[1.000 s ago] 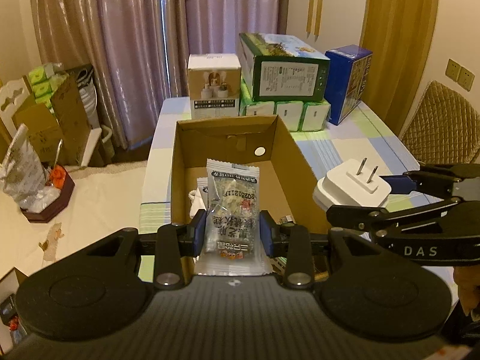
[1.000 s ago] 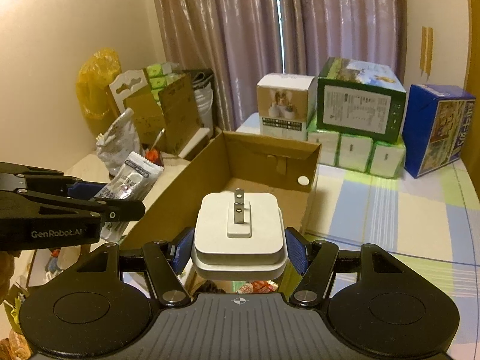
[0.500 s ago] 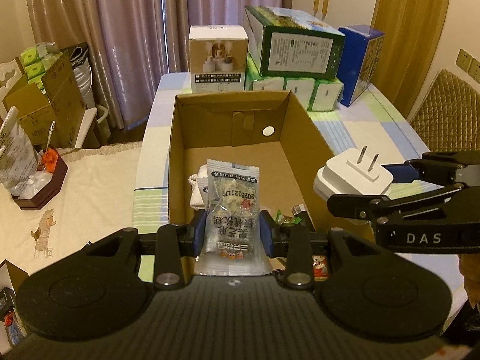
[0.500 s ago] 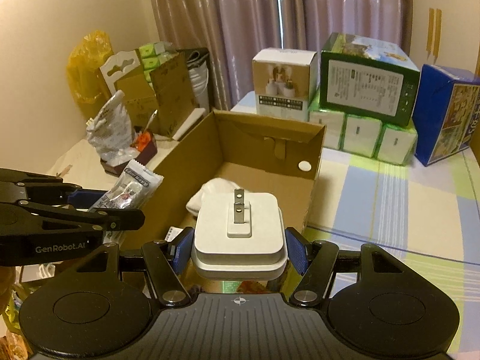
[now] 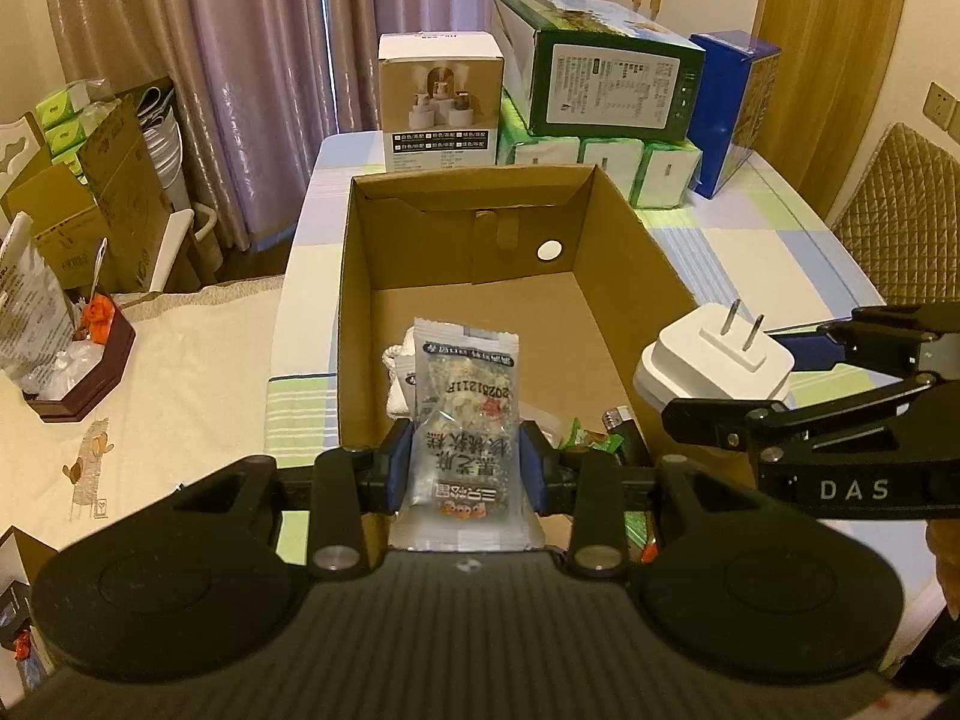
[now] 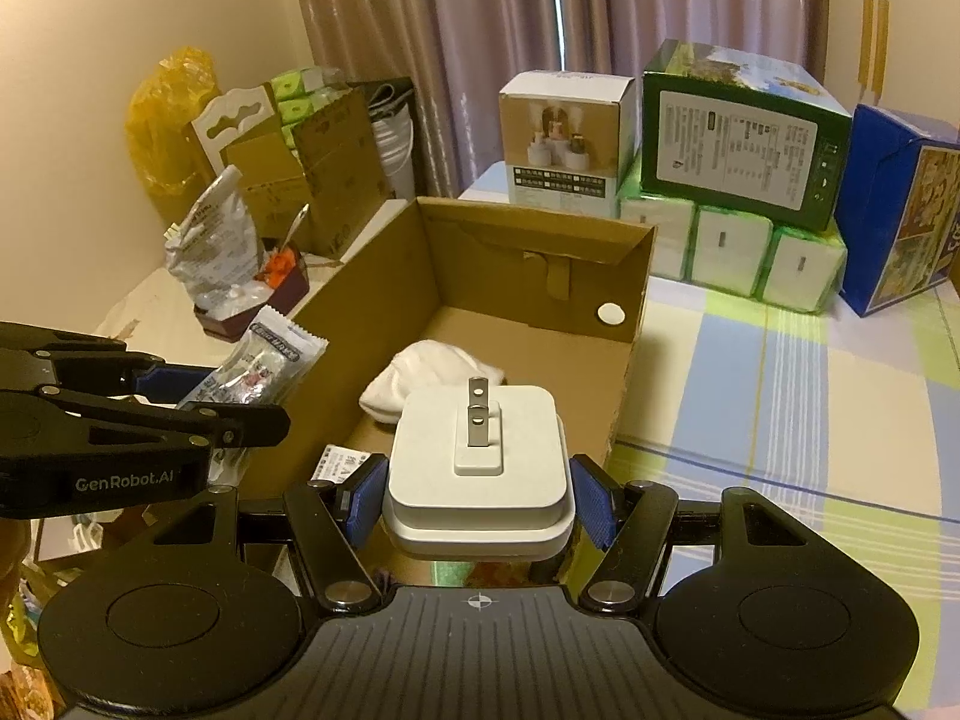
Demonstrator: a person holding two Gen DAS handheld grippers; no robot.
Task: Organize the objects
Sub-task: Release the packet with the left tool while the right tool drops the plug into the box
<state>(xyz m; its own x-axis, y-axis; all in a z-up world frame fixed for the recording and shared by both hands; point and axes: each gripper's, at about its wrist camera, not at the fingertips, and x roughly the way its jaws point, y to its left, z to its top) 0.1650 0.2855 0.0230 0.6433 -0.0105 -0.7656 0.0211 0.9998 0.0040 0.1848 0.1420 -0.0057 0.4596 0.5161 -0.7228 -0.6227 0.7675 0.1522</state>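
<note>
My left gripper [image 5: 466,468] is shut on a clear snack packet [image 5: 465,414] with printed characters, held above the near end of an open cardboard box [image 5: 456,192]. To its right, my right gripper [image 6: 478,495] is shut on a white plug adapter [image 6: 477,462], prongs pointing up, over the box's near right edge. The same adapter [image 5: 714,360] shows in the left wrist view, and the packet [image 6: 258,369] in the right wrist view. Inside the box lie a white cloth [image 6: 429,378] and some small wrapped items [image 5: 591,435].
Behind the cardboard box stand a white-and-tan carton [image 5: 441,99], a green box [image 5: 600,84] on tissue packs [image 5: 606,165] and a blue box [image 5: 735,108]. A side table with a dark tray [image 5: 84,366] sits left. A quilted chair [image 5: 900,210] stands right.
Both grippers have risen and come forward over the box with their loads, so more of the box floor and the white cloth shows. Both grips are unchanged.
</note>
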